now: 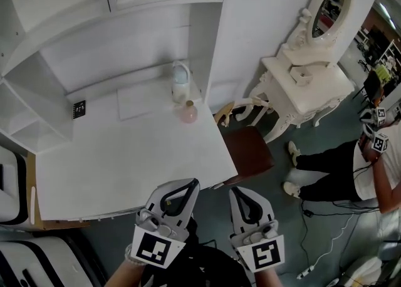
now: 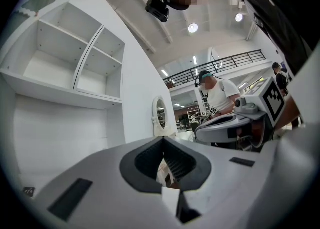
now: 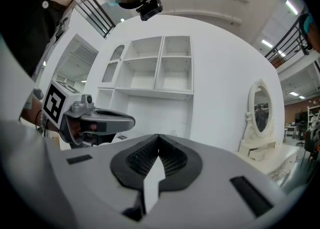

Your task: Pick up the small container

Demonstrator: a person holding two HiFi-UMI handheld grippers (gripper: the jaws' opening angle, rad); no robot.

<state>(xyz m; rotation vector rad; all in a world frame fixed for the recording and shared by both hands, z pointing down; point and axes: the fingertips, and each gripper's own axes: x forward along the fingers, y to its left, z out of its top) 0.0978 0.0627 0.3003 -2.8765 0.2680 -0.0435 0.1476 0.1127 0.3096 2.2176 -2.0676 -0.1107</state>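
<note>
1. Small container (image 1: 187, 114): pinkish, low, at the far side of the tabletop (image 1: 125, 154), just beside a taller white bottle (image 1: 180, 80).
2. Left tool (image 1: 190, 184), right tool (image 1: 238, 192): both clenched, empty, off the tabletop's near edge.
3. Hazard, judged: a tool arriving clenched would shove the container off the tabletop's far side or topple the bottle.

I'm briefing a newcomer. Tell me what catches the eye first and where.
The left gripper and right gripper, both shut and empty, fill the head view's bottom by the white desk's front edge. A small pink container stands near the desk's far right corner, by a pale jug. Further right stands an ornate white vanity with an oval mirror.
</note>
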